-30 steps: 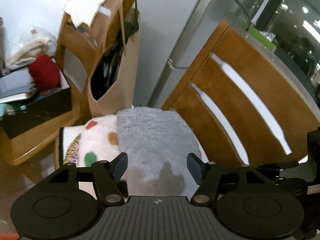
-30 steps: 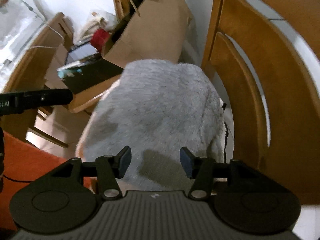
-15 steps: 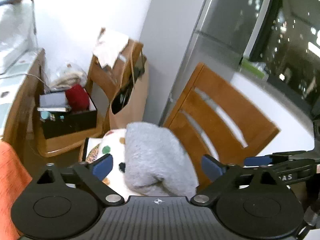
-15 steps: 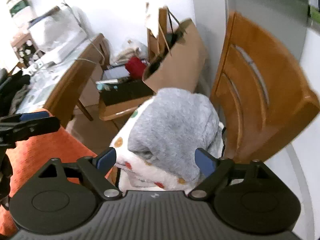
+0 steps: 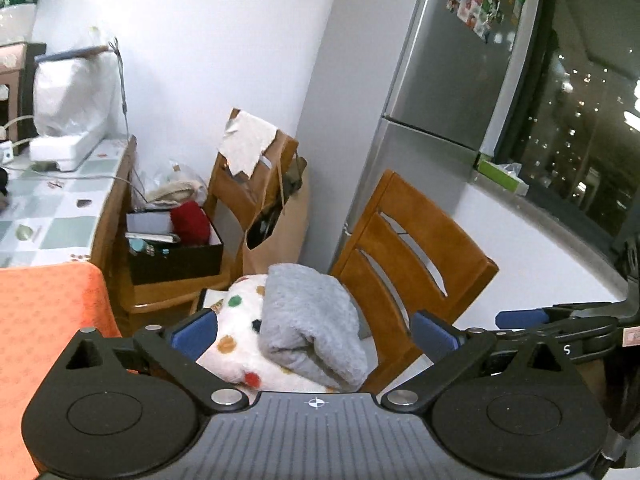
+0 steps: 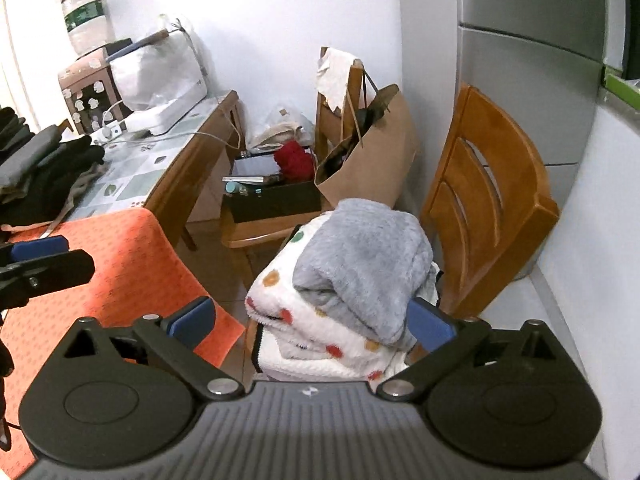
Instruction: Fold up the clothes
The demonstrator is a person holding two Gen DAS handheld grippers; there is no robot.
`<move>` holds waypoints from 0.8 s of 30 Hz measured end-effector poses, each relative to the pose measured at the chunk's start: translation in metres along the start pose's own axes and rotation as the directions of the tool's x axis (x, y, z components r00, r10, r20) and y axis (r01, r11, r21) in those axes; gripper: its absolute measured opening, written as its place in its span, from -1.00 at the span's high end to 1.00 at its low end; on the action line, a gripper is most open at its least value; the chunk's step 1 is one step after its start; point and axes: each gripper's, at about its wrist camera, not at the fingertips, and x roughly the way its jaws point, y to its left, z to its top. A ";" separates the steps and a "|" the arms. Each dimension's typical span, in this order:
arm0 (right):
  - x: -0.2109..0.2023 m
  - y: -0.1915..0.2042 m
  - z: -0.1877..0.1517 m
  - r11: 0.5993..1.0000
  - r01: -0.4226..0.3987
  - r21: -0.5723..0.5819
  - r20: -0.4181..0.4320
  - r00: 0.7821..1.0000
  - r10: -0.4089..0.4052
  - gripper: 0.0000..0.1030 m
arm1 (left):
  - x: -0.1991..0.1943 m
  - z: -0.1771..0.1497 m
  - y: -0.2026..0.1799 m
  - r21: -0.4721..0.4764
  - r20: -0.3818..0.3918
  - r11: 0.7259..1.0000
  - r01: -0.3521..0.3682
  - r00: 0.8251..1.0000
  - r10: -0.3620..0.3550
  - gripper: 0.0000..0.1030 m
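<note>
A folded grey fleece garment [image 5: 316, 304] [image 6: 360, 252] lies on top of a folded white garment with coloured dots [image 5: 236, 320] [image 6: 276, 292]. Both are stacked on the seat of a wooden chair [image 5: 408, 248] [image 6: 492, 184]. My left gripper [image 5: 315, 331] hangs open above and in front of the stack with nothing between its blue pads. My right gripper [image 6: 312, 321] is also above the stack; its jaws are opening and hold nothing. Each gripper's finger shows at the edge of the other view.
An orange cloth [image 5: 44, 320] [image 6: 120, 248] covers the table corner at the left. A pile of dark clothes [image 6: 48, 168] lies farther back on the table. Behind the stack are a second chair with a black box [image 5: 176, 256], a paper bag [image 6: 372, 168] and a fridge [image 5: 452, 80].
Both grippers have opened, let go of the grey garment and pulled back and up from the chair. The grey garment stays folded on the dotted one.
</note>
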 end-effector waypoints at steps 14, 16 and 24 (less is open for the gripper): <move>-0.058 0.054 -0.054 0.995 0.073 0.065 0.007 0.997 -0.073 -0.99 | -0.067 -0.029 0.007 0.007 -0.113 0.999 0.038 0.993 -0.036 -1.00; -0.063 0.059 -0.064 0.993 0.088 0.083 0.005 0.996 -0.088 -0.99 | -0.075 -0.033 0.009 0.028 -0.121 0.999 0.047 0.992 -0.043 -1.00; -0.073 0.075 -0.092 0.981 0.123 0.148 0.003 0.992 -0.125 -0.99 | -0.109 -0.051 0.014 0.154 -0.078 0.988 -0.008 0.997 0.020 -1.00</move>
